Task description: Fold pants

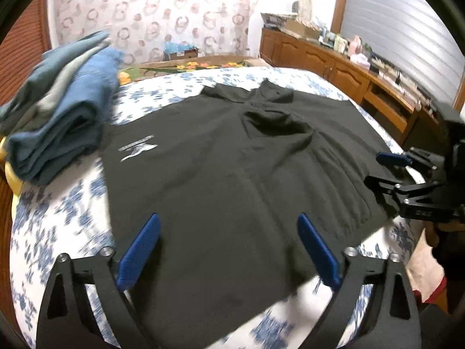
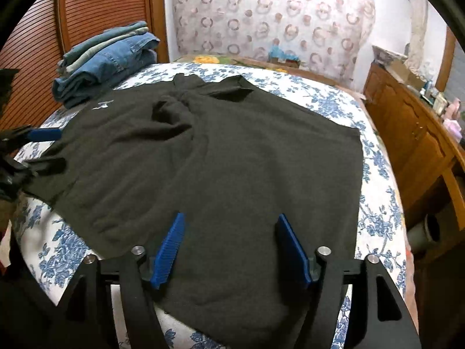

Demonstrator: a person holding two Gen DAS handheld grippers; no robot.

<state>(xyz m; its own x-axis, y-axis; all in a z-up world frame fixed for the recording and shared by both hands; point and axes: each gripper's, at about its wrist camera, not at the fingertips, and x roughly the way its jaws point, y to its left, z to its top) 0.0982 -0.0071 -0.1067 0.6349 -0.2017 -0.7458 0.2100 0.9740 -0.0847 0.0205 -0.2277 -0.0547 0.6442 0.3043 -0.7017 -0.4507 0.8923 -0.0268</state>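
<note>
Since black pants lie spread flat on floral bed, right under both grippers, fabric looks soft, floppy, light-ish. Left gripper spread wide, nothing pinched; right gripper also apart, empty. Best bet: grab near hem corners, maybe.

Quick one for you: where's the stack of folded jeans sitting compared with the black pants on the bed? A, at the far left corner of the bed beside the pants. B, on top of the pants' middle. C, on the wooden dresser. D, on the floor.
A: the folded jeans lie on the floral bedspread at its far left corner, next to the spread black pants.
</note>
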